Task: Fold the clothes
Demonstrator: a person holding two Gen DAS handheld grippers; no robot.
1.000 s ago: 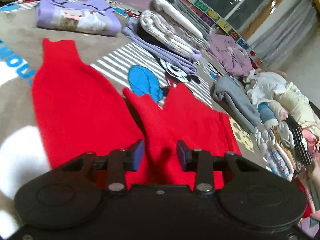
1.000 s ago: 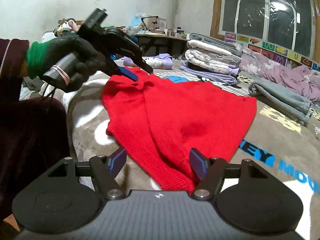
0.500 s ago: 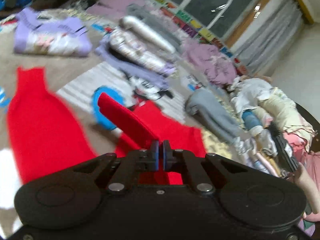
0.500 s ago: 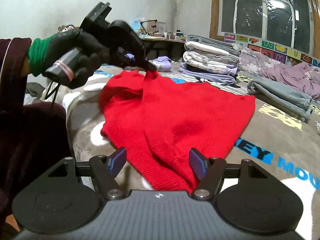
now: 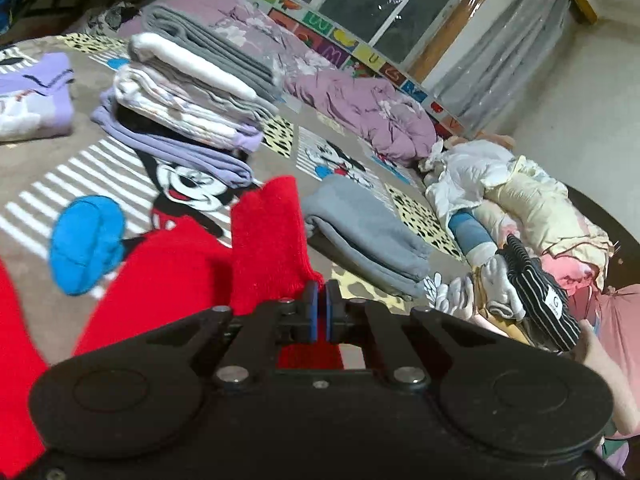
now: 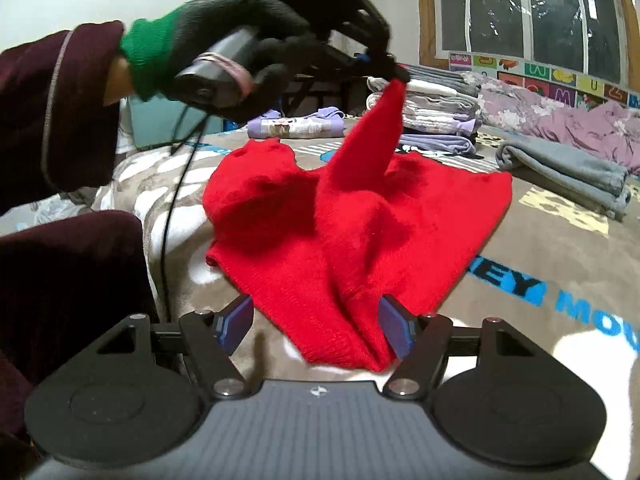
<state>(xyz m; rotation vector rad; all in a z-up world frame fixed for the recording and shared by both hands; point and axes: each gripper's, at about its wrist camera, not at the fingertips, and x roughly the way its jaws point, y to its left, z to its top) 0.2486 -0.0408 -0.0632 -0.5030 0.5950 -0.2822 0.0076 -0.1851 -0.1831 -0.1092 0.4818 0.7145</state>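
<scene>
A red knit sweater [image 6: 360, 232] lies spread on the cartoon-print blanket [image 6: 560, 264]. My left gripper [image 5: 321, 312] is shut on the end of one red sleeve [image 5: 268, 244] and holds it lifted off the blanket. From the right wrist view that sleeve [image 6: 372, 140] rises in a peak to the left gripper [image 6: 396, 74], held by a black-gloved hand [image 6: 248, 40]. My right gripper [image 6: 316, 326] is open just above the sweater's near hem, nothing between its fingers.
A stack of folded clothes [image 5: 188, 100] sits behind the sweater, with a folded lilac top [image 5: 32, 96] to its left. Folded grey trousers [image 5: 360, 236] lie to the right. A loose clothes pile [image 5: 520, 224] and a purple quilt [image 5: 352, 96] lie beyond.
The left gripper went from open over the sweater to shut on the sleeve, then lifted it up and to the right. The right gripper has stayed open near the hem.
</scene>
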